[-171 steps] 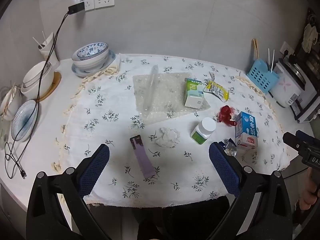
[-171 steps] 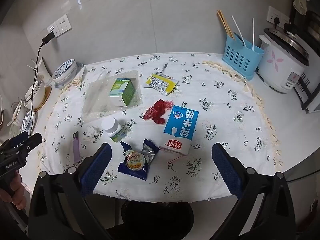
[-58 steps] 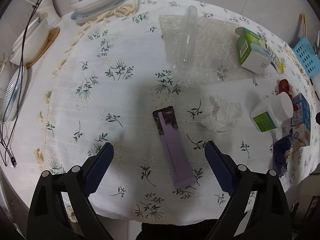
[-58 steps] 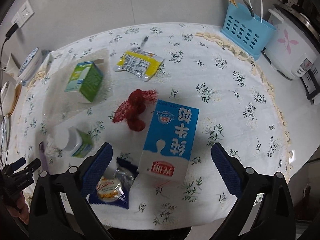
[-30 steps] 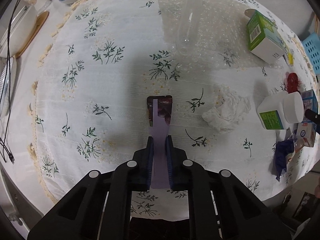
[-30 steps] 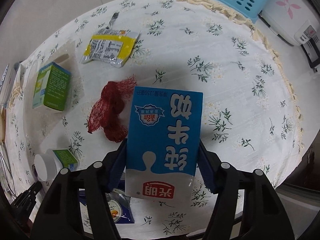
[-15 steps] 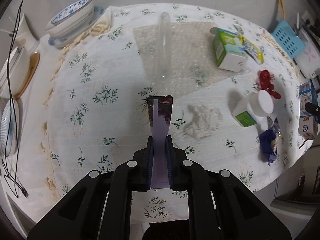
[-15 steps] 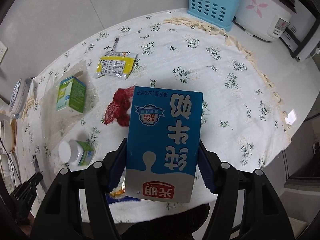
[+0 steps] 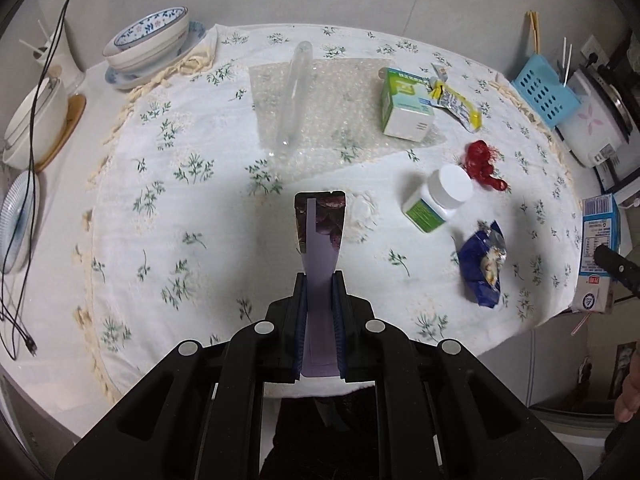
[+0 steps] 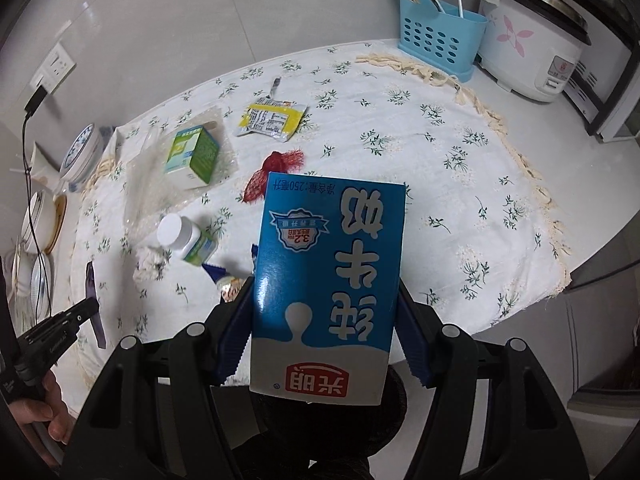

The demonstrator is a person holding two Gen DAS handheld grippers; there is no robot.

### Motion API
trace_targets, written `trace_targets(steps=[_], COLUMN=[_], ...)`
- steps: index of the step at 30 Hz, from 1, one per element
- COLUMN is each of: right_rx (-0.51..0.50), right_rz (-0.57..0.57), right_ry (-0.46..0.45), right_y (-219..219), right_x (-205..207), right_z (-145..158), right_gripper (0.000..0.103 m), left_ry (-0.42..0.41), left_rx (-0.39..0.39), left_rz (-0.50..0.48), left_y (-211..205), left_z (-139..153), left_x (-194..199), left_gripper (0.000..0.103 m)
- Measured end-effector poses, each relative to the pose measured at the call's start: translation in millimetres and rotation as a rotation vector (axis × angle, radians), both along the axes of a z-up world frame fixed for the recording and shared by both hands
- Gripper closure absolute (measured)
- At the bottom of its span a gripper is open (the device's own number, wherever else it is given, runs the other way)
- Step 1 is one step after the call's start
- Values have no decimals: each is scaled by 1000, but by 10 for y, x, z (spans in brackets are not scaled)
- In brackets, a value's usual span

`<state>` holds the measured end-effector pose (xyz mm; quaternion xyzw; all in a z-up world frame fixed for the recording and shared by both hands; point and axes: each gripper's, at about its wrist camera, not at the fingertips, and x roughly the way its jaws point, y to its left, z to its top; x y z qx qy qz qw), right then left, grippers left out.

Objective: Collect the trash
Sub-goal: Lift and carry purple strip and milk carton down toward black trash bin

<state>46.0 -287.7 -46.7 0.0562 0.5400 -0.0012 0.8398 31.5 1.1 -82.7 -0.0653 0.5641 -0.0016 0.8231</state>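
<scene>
My left tool (image 9: 320, 316) clamped purple wrapper (image 9: 320, 236), right tool (image 10: 326, 332) clamped milk carton (image 10: 328, 280); both lifted above tabletop (image 10: 460, 184). Risks: thin wrapper slipping out; carton tilting, dripping on cloth.

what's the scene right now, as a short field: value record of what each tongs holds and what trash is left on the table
left tongs: shut on purple wrapper, lifted off the cloth
right tongs: shut on blue milk carton, clear of the table
left on tablecloth: green box, yellow sachet, red net, white-capped bottle, blue snack wrapper, crumpled tissue, bubble wrap
not trash: bowls, blue caddy, rice cooker
</scene>
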Motion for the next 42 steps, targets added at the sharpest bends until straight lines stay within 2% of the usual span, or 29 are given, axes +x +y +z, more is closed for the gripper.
trace_targets(steps=[12,21,32,42], right_rx=[2,-13,-22,-39], right_rz=[86,115,136,132], right_ry=[-17,-9,35,71], right_y=[-52,-163,-324,-423], right_x=[-510,-863,-1274,-1480], right_z=[-98,-262,-618,-934], right_gripper=[41,41,41,41], left_ry=[-37,-38,-20,12], left_rx=[-30,-45,-69,-66], left_rz=[-14,-44,-90,-120], left_y=[-368,-687,-1062,-1272], left_z=[61,-20,-288,-677], left_x=[-581,-920,-1268,-1403], left_gripper=[92,92,92,92])
